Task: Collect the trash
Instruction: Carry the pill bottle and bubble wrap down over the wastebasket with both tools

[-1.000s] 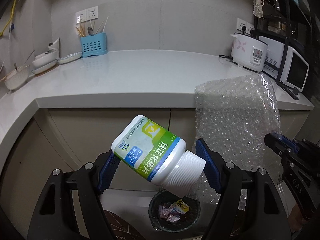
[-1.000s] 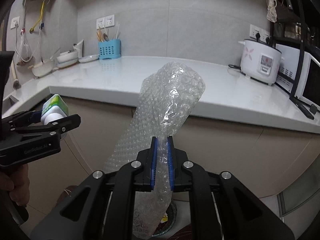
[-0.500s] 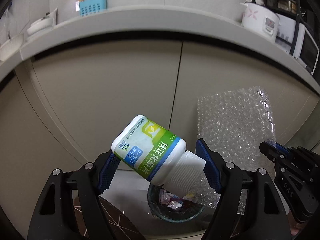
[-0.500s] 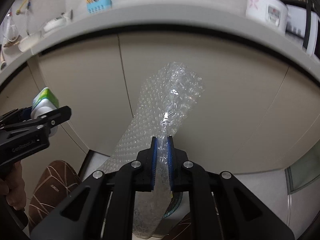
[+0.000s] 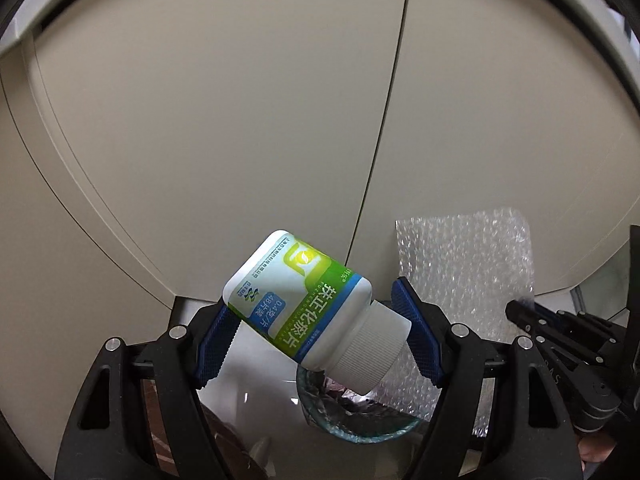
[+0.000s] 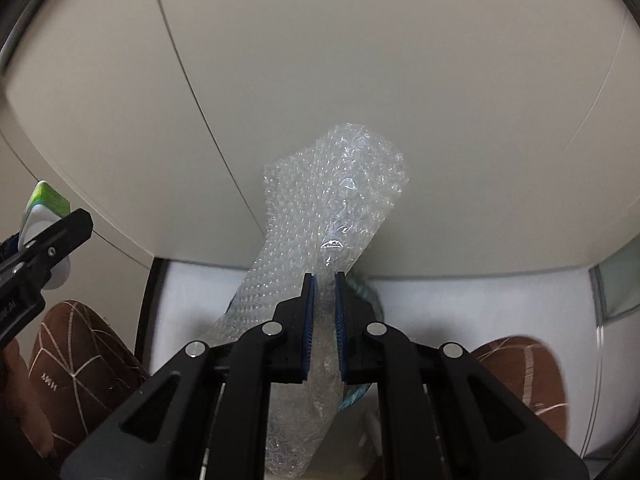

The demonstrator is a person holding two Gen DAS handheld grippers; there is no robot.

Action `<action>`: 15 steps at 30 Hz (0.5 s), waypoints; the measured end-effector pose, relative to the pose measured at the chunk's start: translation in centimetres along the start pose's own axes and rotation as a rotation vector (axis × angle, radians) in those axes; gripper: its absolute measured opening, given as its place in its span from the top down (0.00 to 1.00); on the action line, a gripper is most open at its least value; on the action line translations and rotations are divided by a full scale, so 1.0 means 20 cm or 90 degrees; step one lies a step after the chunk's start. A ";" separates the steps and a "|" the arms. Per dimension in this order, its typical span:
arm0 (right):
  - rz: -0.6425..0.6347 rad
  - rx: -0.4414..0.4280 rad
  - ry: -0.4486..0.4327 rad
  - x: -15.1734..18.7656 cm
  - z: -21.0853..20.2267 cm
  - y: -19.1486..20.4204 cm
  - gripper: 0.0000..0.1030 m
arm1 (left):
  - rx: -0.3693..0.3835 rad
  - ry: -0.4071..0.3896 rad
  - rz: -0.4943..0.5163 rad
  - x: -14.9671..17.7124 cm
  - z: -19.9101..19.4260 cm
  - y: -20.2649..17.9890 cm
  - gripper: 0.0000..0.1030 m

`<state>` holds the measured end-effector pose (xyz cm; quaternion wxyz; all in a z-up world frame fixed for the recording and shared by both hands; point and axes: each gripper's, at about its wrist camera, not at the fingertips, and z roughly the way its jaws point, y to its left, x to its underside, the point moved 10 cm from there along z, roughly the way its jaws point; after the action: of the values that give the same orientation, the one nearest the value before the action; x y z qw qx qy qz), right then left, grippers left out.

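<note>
Two hand-held grippers [image 5: 316, 340] [image 6: 322, 300] angled downward (bottle [image 5: 304, 304], bubble wrap [image 6: 332, 208]) above bin [image 5: 360, 432].

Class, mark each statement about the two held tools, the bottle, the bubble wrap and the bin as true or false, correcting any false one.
1. The left tool grips a bottle with a green and blue label. True.
2. The bottle's white cap is off. False: the cap is on.
3. The right tool is clamped on a sheet of bubble wrap. True.
4. The bin below the bottle is empty. False: crumpled wrappers lie inside it.
5. The bottle stands upright. False: it is tilted, cap downward.
</note>
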<state>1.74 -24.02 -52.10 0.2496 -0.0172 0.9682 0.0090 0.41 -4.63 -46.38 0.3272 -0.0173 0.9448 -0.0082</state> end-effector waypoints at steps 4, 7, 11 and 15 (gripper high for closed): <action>0.018 0.009 0.050 0.06 0.18 0.00 0.91 | -0.005 0.030 -0.017 0.07 0.17 0.03 0.29; 0.016 0.019 0.076 0.08 0.29 0.01 0.91 | -0.007 0.049 -0.017 0.12 0.28 0.03 0.29; 0.003 0.034 0.106 0.12 0.44 0.01 0.91 | -0.007 0.079 -0.010 0.18 0.42 0.02 0.29; 0.004 0.040 0.171 0.23 0.60 0.01 0.91 | -0.015 0.111 -0.005 0.23 0.51 0.03 0.29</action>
<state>3.53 -23.64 -64.73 0.1185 -0.0073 0.9927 -0.0227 3.19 -4.21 -57.26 0.2437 -0.0243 0.9695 0.0003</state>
